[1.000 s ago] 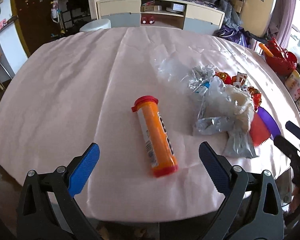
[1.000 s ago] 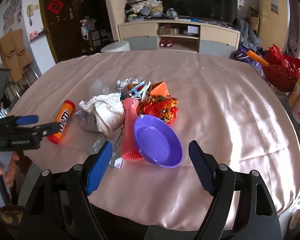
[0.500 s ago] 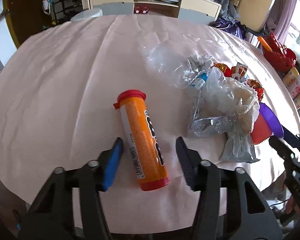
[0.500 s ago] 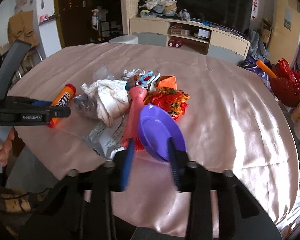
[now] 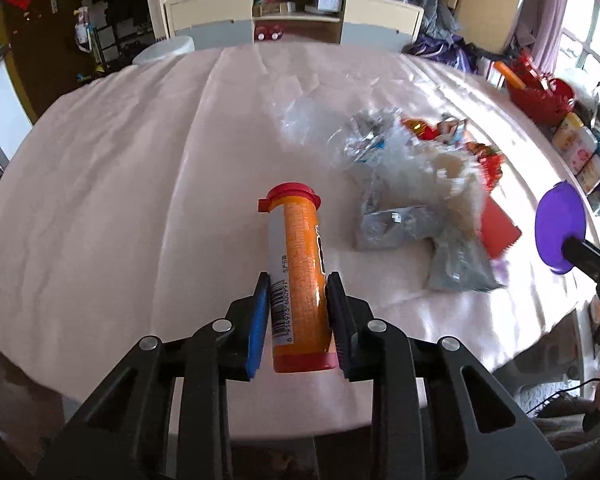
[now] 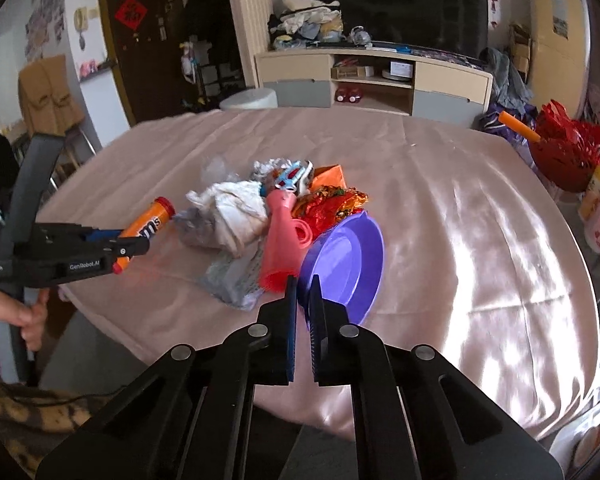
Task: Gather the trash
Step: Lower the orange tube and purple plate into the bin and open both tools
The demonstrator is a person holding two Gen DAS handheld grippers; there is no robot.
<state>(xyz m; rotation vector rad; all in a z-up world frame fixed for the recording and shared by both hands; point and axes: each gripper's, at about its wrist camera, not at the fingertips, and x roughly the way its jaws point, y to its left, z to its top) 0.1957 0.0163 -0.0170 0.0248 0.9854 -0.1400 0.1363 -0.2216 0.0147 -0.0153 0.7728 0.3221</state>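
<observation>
Trash is what I have in both grips: my left gripper (image 5: pixel 298 312) has its blue-padded fingers (image 5: pixel 259 320) pinched on the lower half of the orange candy tube (image 5: pixel 298 276), one pad on each side, with the barcode strip facing up beside the left pad and the red cap (image 5: pixel 294 198) pointing away from me. From the right wrist camera I see that same tube (image 6: pixel 148 230) angled up out of the left gripper (image 6: pixel 134 246) over the near-left corner of the table. My right gripper (image 6: pixel 303 300) has its fingers (image 6: pixel 290 320) pressed almost together on the near rim of the purple plastic plate (image 6: pixel 346 264), which is tipped up on edge rather than lying flat; I see it from the left camera too, held beyond the table's right edge (image 5: pixel 560 226). Just left of the plate lies a pink scoop-like piece (image 6: pixel 280 246), its wide end touching the plate's rim. Beyond it the rest of the pile sits near the middle of the pink tablecloth (image 6: pixel 440 184): a crumpled white tissue (image 6: pixel 236 208), silvery wrappers (image 5: pixel 396 224), a clear plastic bag (image 5: pixel 304 120) and red-and-gold foil wrappers (image 6: pixel 330 200). Past the table's far right edge stands a red basket (image 6: pixel 568 156).
</observation>
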